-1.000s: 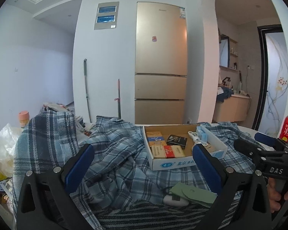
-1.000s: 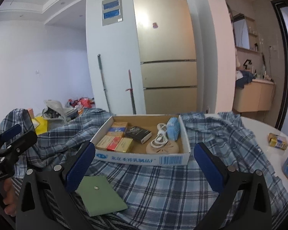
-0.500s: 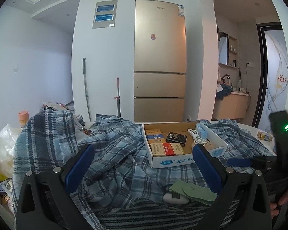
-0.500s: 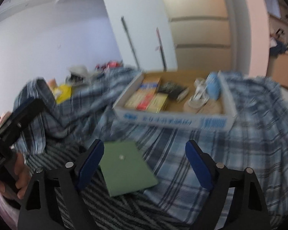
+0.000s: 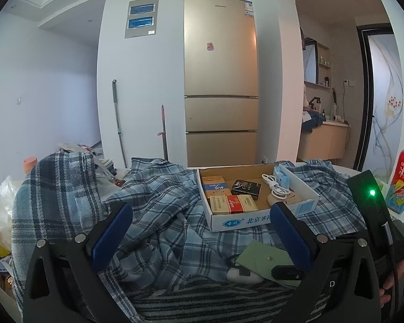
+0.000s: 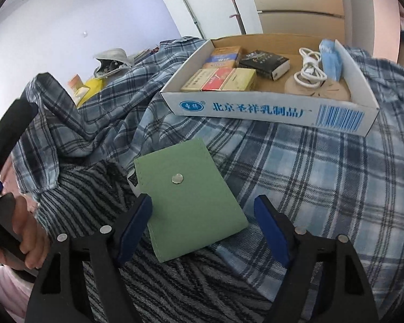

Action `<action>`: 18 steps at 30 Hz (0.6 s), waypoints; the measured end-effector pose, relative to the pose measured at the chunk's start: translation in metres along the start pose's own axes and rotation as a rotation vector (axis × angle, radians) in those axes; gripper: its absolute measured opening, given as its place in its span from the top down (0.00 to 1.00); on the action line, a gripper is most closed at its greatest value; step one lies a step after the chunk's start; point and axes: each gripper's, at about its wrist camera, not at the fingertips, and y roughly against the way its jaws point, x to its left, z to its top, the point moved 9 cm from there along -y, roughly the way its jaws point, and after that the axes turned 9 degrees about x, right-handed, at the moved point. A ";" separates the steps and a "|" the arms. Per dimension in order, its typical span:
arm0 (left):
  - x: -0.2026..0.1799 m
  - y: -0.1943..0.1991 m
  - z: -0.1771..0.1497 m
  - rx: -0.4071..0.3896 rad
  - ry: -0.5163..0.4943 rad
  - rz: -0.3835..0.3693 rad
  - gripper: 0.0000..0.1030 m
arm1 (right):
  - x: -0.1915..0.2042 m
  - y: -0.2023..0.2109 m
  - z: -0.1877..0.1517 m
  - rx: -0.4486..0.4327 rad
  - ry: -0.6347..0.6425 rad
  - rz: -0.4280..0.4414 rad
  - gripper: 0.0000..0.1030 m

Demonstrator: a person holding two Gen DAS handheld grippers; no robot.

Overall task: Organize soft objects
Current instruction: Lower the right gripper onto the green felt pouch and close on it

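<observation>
A green soft pouch (image 6: 187,192) with a metal snap lies on a striped dark cloth (image 6: 175,277) beside a blue plaid shirt (image 6: 323,167). My right gripper (image 6: 203,211) is open, its blue pads either side of the pouch's near edge, just above it. The pouch also shows in the left wrist view (image 5: 264,259), with a white device (image 5: 242,276) partly under it. My left gripper (image 5: 199,234) is open and empty above the rumpled plaid shirt (image 5: 153,215).
A white cardboard box (image 6: 269,107) with small packs, a white cable and a blue packet sits on the shirt behind the pouch. A red drink bottle (image 5: 402,177) stands at the right. Clutter and plastic bags (image 5: 0,207) lie at the left.
My right gripper has tilted down and moved in over the green pouch, which now lies between its pads. The left gripper has barely moved.
</observation>
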 end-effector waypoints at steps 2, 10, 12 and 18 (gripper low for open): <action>-0.002 0.001 0.000 -0.003 -0.007 0.000 0.00 | 0.003 -0.001 -0.001 0.002 0.019 -0.007 0.29; 0.006 -0.004 -0.002 0.024 0.036 -0.010 0.00 | 0.018 0.008 -0.003 -0.026 0.104 -0.022 0.31; 0.009 -0.006 -0.003 0.030 0.054 -0.013 0.00 | 0.020 0.010 -0.003 -0.023 0.111 0.009 0.31; 0.013 -0.008 -0.003 0.040 0.075 -0.015 0.00 | 0.030 0.010 -0.008 -0.009 0.135 0.045 0.27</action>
